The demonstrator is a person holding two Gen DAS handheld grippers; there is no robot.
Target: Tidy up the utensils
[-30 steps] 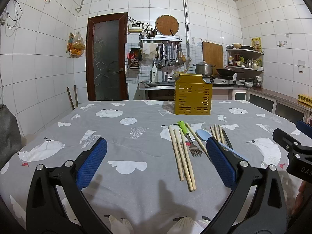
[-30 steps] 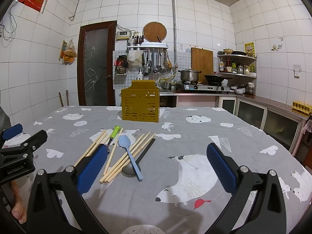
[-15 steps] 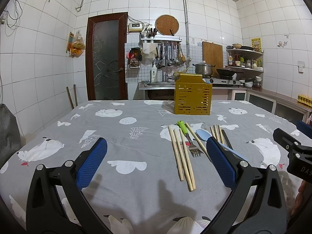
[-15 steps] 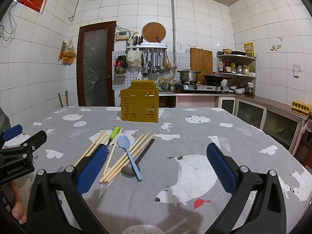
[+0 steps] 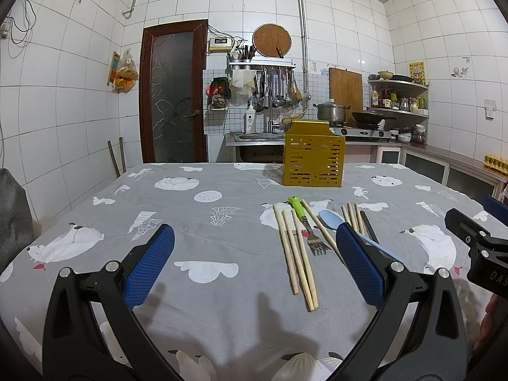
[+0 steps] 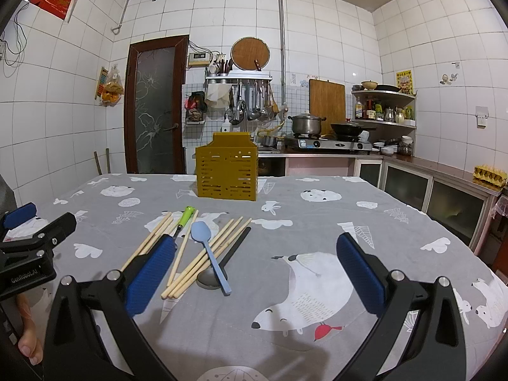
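I am holding my left tongs (image 5: 254, 260) spread wide, gripping nothing | my right tongs (image 6: 254, 262) likewise gaping, empty | chopsticks (image 6: 203, 254), blue spoon (image 6: 208, 247), green-handled fork (image 5: 303, 222) lying mid-frame on the desk (image 6: 317, 222) | yellow caddy (image 6: 226, 173) standing upright behind them, centre frame.

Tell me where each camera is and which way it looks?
Left wrist: sits on the left gripper, low over the table, facing the kitchen wall; its open blue fingers show, and the right gripper at the right edge.
Right wrist: sits on the right gripper, facing the same way; its open fingers show, the left gripper at the left edge.
Both see the yellow basket, chopsticks, fork and blue spoon.
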